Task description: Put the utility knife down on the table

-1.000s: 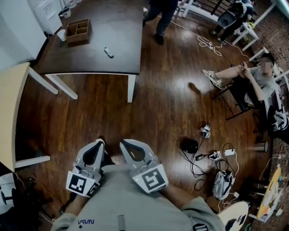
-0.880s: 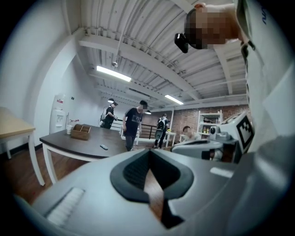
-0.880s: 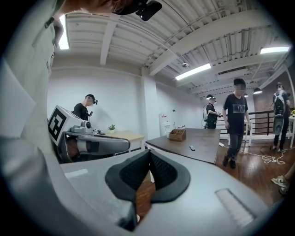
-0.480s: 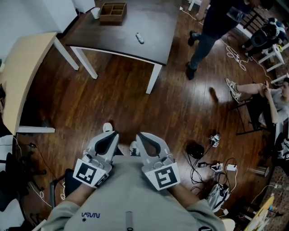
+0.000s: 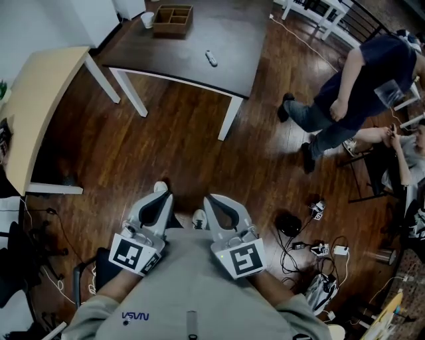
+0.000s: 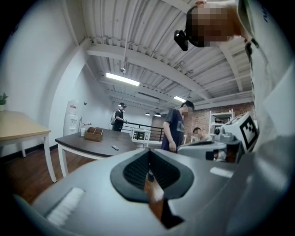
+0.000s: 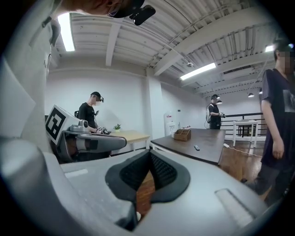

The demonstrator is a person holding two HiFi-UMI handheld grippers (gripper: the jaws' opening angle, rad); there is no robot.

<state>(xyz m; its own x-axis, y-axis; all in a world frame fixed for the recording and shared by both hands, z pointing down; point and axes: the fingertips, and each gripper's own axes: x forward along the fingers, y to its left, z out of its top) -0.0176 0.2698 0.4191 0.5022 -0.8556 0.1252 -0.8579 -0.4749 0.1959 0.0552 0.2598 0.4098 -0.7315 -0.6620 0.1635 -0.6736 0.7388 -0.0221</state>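
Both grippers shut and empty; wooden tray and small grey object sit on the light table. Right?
Wrong table. The head view shows the wooden tray and the small grey object on the dark table, not the light table. The rest holds: the left gripper and the right gripper are shut and empty.

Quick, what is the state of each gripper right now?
Left gripper: closed, holding nothing.
Right gripper: closed, holding nothing.
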